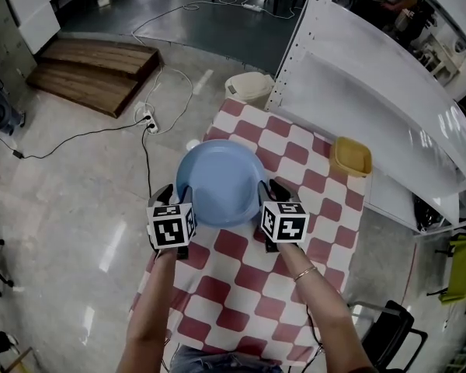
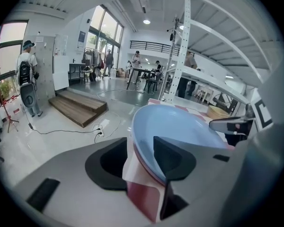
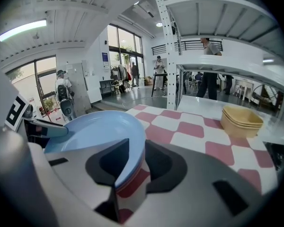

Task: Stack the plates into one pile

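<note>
Blue plate (image 1: 221,183) at 11 o'clock of checked worktop (image 1: 241,286) (looks light, stiff, glossy: may slip). Rim sits between wide-apart jaws of left hand-held gripper (image 1: 171,194) at 9 o'clock and right hand-held gripper (image 1: 270,189) at 3 o'clock, no pinch evident. Best hold: opposite rim edges.

Head view steeply down from overhead, left gripper view and right gripper view close-up, sharing blue plate (image 1: 217,181)

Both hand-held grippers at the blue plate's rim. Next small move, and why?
Probably close both jaws on the blue plate. Its rim sits between the jaws of the left hand-held gripper and the right hand-held gripper, but gaps remain, so neither seems to grip yet.
</note>
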